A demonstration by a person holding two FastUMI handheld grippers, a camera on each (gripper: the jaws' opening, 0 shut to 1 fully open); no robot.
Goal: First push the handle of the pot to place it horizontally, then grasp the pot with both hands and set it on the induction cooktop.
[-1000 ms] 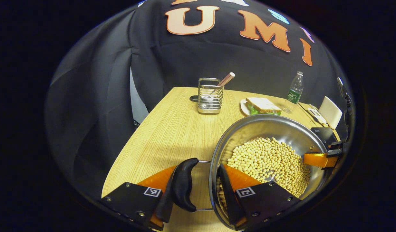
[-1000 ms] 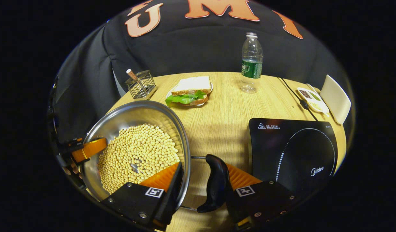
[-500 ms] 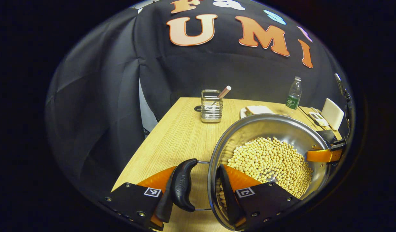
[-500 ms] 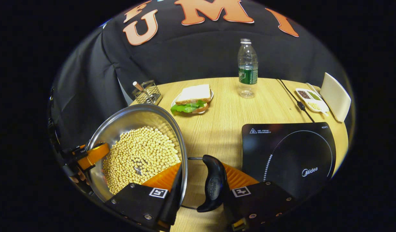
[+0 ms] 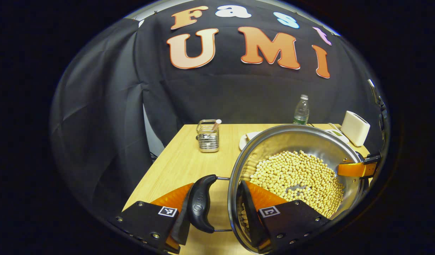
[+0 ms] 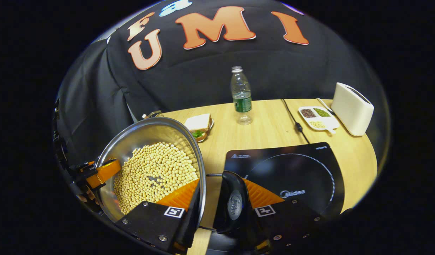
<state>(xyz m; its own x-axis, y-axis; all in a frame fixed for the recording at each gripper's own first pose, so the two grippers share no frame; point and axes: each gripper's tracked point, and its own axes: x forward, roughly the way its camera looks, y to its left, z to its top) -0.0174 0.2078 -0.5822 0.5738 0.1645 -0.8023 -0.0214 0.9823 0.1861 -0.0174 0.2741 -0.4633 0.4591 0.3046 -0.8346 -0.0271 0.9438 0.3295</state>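
The left gripper (image 5: 217,209) was pinching one side of the pot (image 5: 295,141): its outer finger lay behind the black side handle (image 5: 200,203) and its inner finger sat inside the rim among the soybeans (image 5: 298,177), so both fingers pressed on the pot's wall and handle loop. In the right gripper view, the right gripper (image 6: 217,212) held the opposite side the same way, one orange finger inside the steel pot (image 6: 150,131) against the beans (image 6: 155,170), the other behind that side's black handle (image 6: 232,203). The pot appeared lifted clear of the wooden table (image 6: 270,131), carried between the two grippers, with the black induction cooktop (image 6: 291,170) just beside and below the right handle. The far gripper's orange finger (image 5: 351,169) showed hooked over the far rim in the left gripper view. Farther back on the table stood a water bottle (image 6: 241,95), a sandwich on a plate (image 6: 199,124), a wire holder (image 5: 207,136) with a stick in it, a white toaster-like box (image 6: 351,108) and a divided dish (image 6: 317,118); a black cable (image 6: 291,117) ran from the cooktop toward the wall.
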